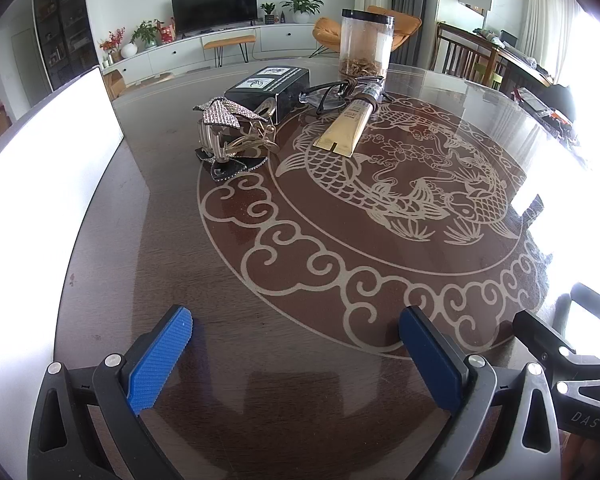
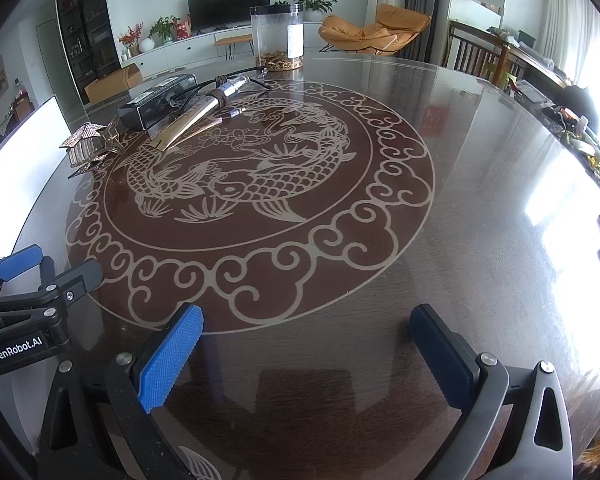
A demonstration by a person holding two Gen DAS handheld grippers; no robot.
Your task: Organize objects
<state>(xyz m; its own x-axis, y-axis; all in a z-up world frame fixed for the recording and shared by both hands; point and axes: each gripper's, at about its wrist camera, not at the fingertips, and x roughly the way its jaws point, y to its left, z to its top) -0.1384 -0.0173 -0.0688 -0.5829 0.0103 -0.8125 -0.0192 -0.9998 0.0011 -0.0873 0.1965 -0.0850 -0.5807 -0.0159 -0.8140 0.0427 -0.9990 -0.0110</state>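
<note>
On the round glass table point(image 1: 260, 280) with a fish pattern, a group of objects lies at the far side: a sparkly hair clip point(image 1: 230, 130), a gold tube point(image 1: 350, 122), black glasses point(image 1: 332, 94), a black box point(image 1: 270, 86) and a clear jar point(image 1: 366, 46) with brown bits inside. The right wrist view shows the same hair clip point(image 2: 90, 146), tube point(image 2: 196, 118), box point(image 2: 156, 100) and jar point(image 2: 278, 38). My left gripper point(image 1: 296, 332) is open and empty, well short of the objects. My right gripper point(image 2: 306, 334) is open and empty beside it.
A white box wall point(image 1: 40, 184) stands at the table's left edge. Wooden chairs point(image 1: 460, 58) and a cluttered side table stand beyond the right side. The left gripper's body point(image 2: 24, 308) shows at the left of the right wrist view.
</note>
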